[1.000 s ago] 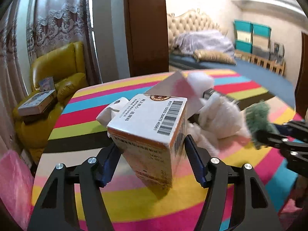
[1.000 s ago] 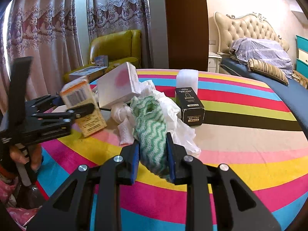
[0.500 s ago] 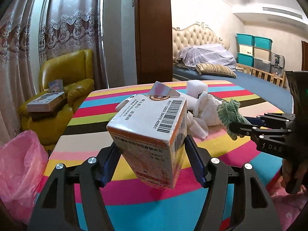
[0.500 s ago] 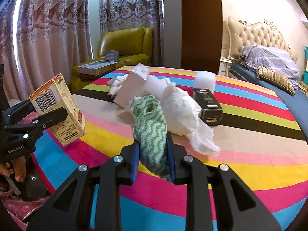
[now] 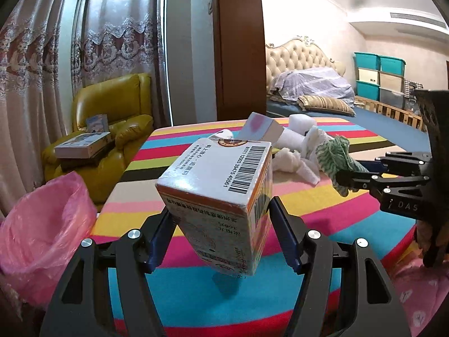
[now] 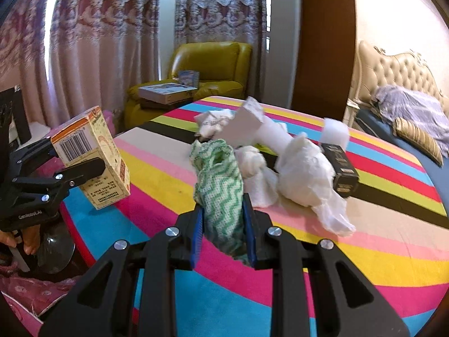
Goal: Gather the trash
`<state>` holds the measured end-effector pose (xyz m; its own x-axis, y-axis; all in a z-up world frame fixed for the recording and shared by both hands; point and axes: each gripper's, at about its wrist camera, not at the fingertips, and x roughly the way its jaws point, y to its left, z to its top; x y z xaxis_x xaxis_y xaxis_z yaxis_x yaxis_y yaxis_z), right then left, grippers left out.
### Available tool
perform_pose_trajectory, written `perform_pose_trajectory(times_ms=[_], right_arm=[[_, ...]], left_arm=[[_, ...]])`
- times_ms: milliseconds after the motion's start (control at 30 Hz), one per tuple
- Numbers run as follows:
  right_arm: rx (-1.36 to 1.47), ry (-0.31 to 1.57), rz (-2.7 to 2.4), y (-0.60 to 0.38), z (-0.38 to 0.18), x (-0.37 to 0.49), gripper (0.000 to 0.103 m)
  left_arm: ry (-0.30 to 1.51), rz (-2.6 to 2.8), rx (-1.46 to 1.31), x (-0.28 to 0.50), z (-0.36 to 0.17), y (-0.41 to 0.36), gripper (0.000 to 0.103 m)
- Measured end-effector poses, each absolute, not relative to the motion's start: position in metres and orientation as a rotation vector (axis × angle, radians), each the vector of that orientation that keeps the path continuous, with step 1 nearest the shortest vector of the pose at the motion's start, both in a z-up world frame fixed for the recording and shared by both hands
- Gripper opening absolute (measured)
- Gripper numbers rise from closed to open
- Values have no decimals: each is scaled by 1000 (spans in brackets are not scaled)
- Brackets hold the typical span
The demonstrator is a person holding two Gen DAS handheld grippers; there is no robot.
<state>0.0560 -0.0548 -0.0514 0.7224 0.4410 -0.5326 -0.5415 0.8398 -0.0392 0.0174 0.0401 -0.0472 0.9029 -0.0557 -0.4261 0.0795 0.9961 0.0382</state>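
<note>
My left gripper (image 5: 221, 238) is shut on an orange and white carton (image 5: 221, 193) with a barcode, held tilted above the near edge of the striped round table (image 5: 196, 309). It also shows in the right wrist view (image 6: 92, 157). My right gripper (image 6: 223, 230) is shut on a green and white zigzag cloth (image 6: 219, 185), seen from the left wrist at the right (image 5: 335, 157). A pink-lined trash bin (image 5: 42, 230) stands on the floor left of the table. More trash lies mid-table: crumpled white tissues (image 6: 303, 174), a black box (image 6: 341, 165), a white box (image 5: 261, 129).
A yellow armchair (image 5: 106, 129) with books on it stands behind the bin, by lace curtains. A brown pillar (image 5: 238, 45) rises behind the table. A bed (image 5: 314, 92) and stacked storage bins (image 5: 378, 75) are at the far right.
Both grippers have pulled back from the trash pile towards the table's near edge, each keeping its load. The pink bin has come further into the left wrist view.
</note>
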Motion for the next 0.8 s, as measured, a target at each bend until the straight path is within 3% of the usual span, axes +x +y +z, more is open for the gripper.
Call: perform_pose_trajectory(times_ms=[800], right_arm=[[-336, 521, 863, 78, -29, 49, 25]], left_arm=[[340, 104, -100, -42, -30, 150, 59]])
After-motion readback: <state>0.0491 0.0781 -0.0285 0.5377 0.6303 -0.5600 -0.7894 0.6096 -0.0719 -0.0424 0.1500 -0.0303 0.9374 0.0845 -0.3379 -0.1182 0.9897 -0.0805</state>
